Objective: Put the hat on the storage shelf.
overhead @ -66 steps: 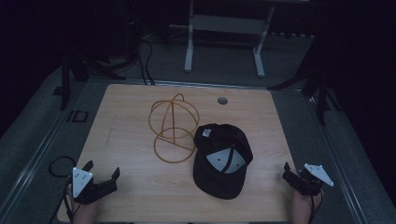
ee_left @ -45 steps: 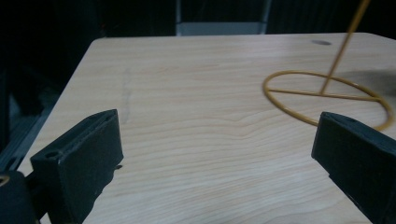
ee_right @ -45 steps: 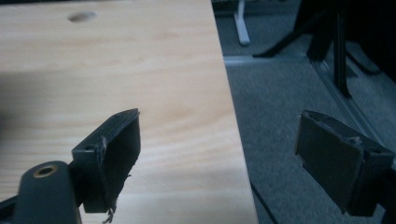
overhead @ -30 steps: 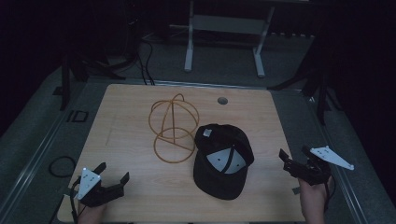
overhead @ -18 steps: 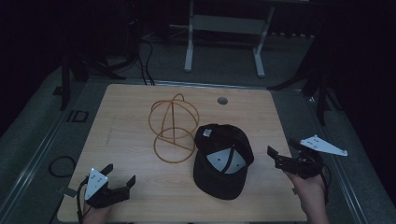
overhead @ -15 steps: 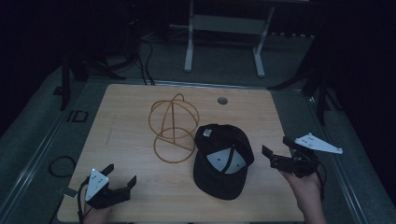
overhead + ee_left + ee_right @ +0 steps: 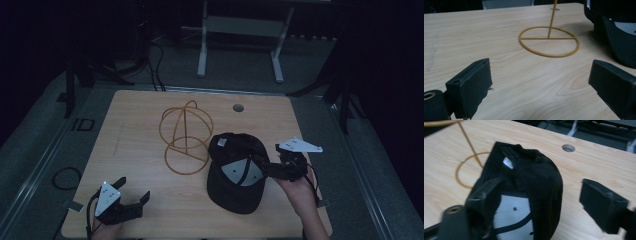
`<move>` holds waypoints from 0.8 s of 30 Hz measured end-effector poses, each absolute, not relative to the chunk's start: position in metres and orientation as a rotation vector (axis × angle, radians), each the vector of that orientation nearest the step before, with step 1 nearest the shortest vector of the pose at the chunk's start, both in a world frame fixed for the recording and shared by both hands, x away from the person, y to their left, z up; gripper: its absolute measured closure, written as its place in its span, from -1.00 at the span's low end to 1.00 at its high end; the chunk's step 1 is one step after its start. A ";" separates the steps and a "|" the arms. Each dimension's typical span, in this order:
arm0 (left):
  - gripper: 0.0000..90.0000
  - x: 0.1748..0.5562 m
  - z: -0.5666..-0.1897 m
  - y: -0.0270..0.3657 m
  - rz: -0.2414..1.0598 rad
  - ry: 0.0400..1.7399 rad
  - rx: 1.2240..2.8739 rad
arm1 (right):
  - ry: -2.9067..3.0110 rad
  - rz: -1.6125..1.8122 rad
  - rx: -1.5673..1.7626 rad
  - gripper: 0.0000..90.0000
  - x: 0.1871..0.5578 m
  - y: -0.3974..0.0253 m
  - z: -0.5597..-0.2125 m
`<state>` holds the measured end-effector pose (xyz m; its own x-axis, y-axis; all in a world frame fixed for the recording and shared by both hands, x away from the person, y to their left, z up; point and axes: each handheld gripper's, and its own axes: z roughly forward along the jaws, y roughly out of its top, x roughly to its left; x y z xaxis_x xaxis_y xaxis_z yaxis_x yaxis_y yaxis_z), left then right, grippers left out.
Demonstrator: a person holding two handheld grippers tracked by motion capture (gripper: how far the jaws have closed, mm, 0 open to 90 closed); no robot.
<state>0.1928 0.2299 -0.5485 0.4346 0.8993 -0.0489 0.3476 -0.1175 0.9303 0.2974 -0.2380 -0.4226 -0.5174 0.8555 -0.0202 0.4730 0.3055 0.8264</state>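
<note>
A black cap [image 7: 235, 172] lies upside down on the wooden table [image 7: 135, 120], its grey inner panel facing up. Left of it stands a yellow wire hat stand [image 7: 185, 131] on a ring base. My right gripper [image 7: 265, 167] is open at the cap's right side. In the right gripper view its jaws [image 7: 541, 197] straddle the cap [image 7: 534, 177], one over the inside, one over bare table. My left gripper [image 7: 134, 189] is open near the front left edge. Its jaws [image 7: 541, 85] hold nothing and face the stand's ring [image 7: 549, 55] and the cap [image 7: 621, 42].
A round cable hole [image 7: 238, 107] sits in the table's far middle, also seen as the hole [image 7: 568, 148]. A metal frame [image 7: 240, 30] stands on the floor beyond the table. A cable loop [image 7: 65, 177] lies on the floor at left.
My right gripper has moved left from the table's right edge up to the cap. My left gripper has shifted right along the front edge.
</note>
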 end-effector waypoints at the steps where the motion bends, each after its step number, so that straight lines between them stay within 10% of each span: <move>1: -0.88 0.193 -0.549 0.230 0.683 1.091 1.684 | 2.125 1.096 1.187 -0.57 0.300 -0.236 -0.425; 7: -0.88 0.193 -0.548 0.230 0.680 1.086 1.683 | 2.156 0.991 1.212 -0.46 0.315 -0.226 -0.445; 24: -0.88 0.194 -0.549 0.228 0.655 1.087 1.691 | 2.184 0.832 1.259 0.95 0.332 -0.224 -0.475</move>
